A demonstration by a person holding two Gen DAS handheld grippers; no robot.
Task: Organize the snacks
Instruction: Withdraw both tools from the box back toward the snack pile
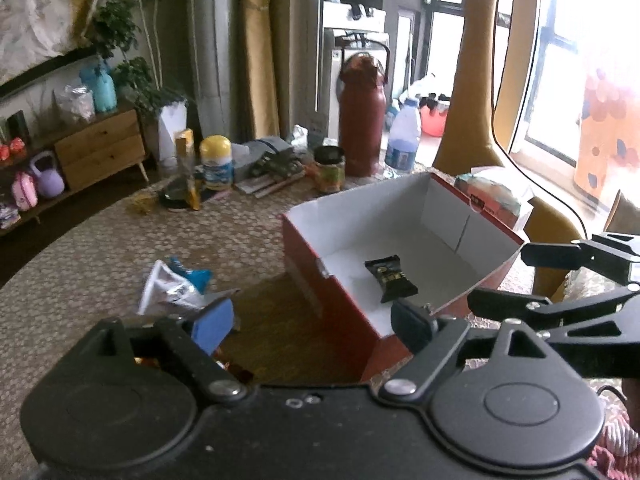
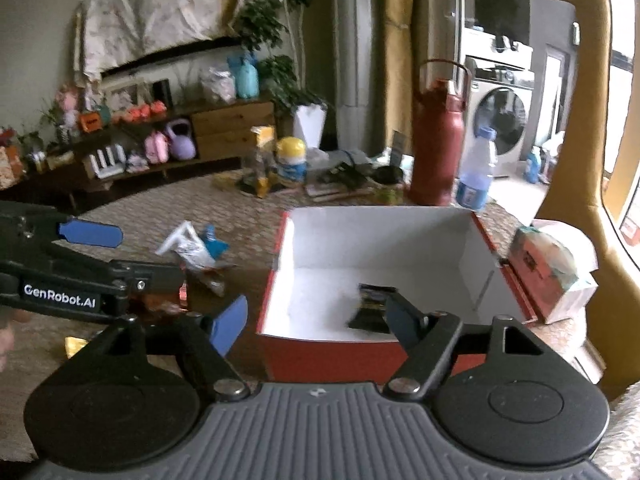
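A red box (image 1: 320, 280) with a white inside stands open on the table; it also shows in the right wrist view (image 2: 332, 356). A black snack packet (image 1: 391, 278) lies on its floor, blurred in the right wrist view (image 2: 370, 306). My left gripper (image 1: 316, 320) is open and empty beside the box's left wall. My right gripper (image 2: 316, 322) is open and empty over the box's near edge. A white and blue snack wrapper (image 1: 172, 286) lies on the table left of the box, also in the right wrist view (image 2: 192, 248). Small orange wrapped snacks (image 2: 76, 345) lie near the left gripper.
A dark red thermos (image 1: 362, 116), a water bottle (image 1: 404, 138), a jar (image 1: 330, 168), a yellow-lidded tub (image 1: 216, 162) and papers stand at the table's far side. A tissue pack (image 2: 552, 268) lies right of the box. A yellow giraffe figure (image 2: 576, 120) stands at the right.
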